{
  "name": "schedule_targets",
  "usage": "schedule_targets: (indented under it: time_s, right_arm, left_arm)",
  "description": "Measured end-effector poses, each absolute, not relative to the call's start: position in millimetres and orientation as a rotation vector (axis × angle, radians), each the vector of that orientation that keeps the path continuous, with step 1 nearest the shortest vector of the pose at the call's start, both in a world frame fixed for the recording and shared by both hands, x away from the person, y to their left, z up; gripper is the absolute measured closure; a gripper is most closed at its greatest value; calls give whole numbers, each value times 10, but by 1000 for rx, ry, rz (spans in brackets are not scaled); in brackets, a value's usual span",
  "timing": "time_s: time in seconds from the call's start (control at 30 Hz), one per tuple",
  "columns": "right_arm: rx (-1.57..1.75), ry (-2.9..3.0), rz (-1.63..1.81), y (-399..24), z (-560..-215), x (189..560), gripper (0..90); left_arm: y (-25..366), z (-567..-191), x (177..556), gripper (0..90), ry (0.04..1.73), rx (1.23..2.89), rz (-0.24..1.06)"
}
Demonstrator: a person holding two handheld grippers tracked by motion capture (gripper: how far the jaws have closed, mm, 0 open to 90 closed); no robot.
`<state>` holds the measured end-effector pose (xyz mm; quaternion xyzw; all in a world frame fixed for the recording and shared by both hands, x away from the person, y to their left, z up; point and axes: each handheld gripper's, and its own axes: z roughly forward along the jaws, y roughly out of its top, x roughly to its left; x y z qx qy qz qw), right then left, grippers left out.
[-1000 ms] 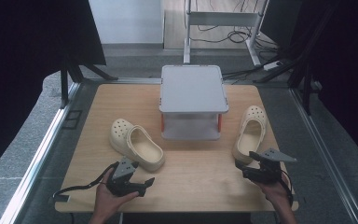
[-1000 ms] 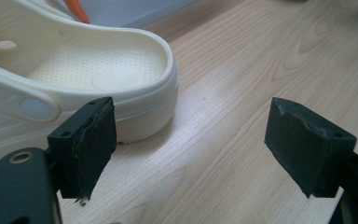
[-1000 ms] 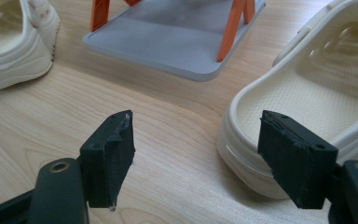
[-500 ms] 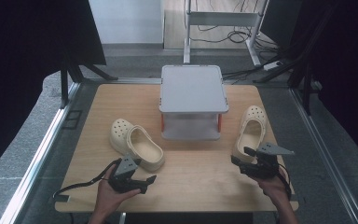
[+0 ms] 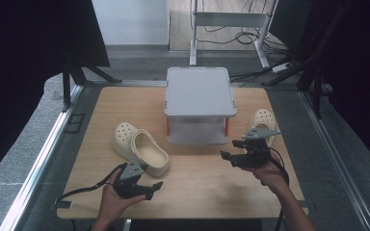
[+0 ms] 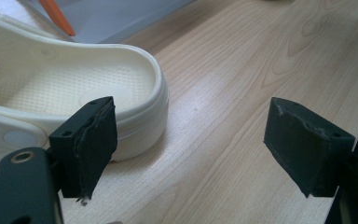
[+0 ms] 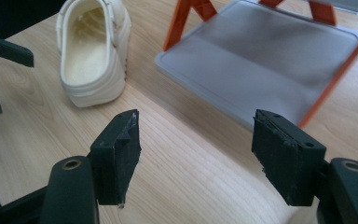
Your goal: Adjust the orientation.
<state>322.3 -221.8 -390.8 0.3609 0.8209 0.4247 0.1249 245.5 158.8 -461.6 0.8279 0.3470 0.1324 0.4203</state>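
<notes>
left gripper (image 5: 155, 186): fingers apart, empty | right gripper (image 5: 230, 150): fingers apart, empty, raised

Left clog (image 5: 141, 150): I found no brand or size mark I could read; the round stud by the strap was too blurred.
Right clog (image 5: 262, 120): no lettering made out.
Grey shelf (image 5: 200, 91): plain top, no label.
Table (image 5: 197, 187): bare wood grain, no sign or number.
My jaw pads (image 7: 121, 149): no markings read.
</notes>
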Motion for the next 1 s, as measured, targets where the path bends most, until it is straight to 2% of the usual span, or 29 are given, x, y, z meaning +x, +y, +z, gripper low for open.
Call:
schedule_targets:
  time_s: [0.37, 1.0]
  right_arm:
    - [944, 2515, 1168, -1760, -3743, 3373, 339]
    - [857, 2658, 1087, -1080, -3896, 3606, 358]
  left_arm:
    - [1594, -4609, 2426, 179, 866, 2079, 331]
    - [1593, -4618, 2300, 180, 877, 2103, 336]
